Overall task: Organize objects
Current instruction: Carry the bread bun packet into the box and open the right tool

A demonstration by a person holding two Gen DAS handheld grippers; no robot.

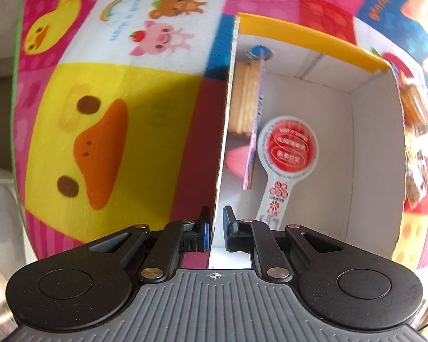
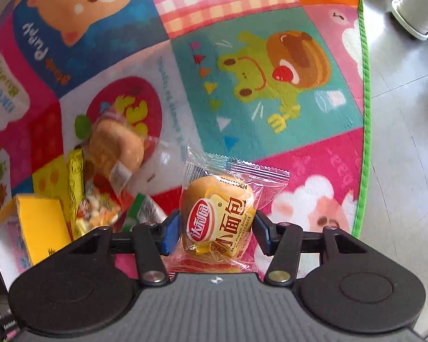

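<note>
Left wrist view: left gripper (image 1: 214,228) clamped on the near wall of the box (image 1: 368,148), pointing down over the mat (image 1: 105,91). Already inside: a round red-labelled lid (image 1: 288,146), a wafer pack (image 1: 246,97), a pink item (image 1: 238,161).

Right wrist view: right gripper (image 2: 216,229) astride a wrapped bun (image 2: 219,213) lying on the mat; pads apparently at the wrapper's sides, firm contact not certain, so not counted as gripped. Still outside the box: a second bun (image 2: 115,148) and a snack pile (image 2: 97,213) just beside the box corner. Judged partly done; several items left.
</note>
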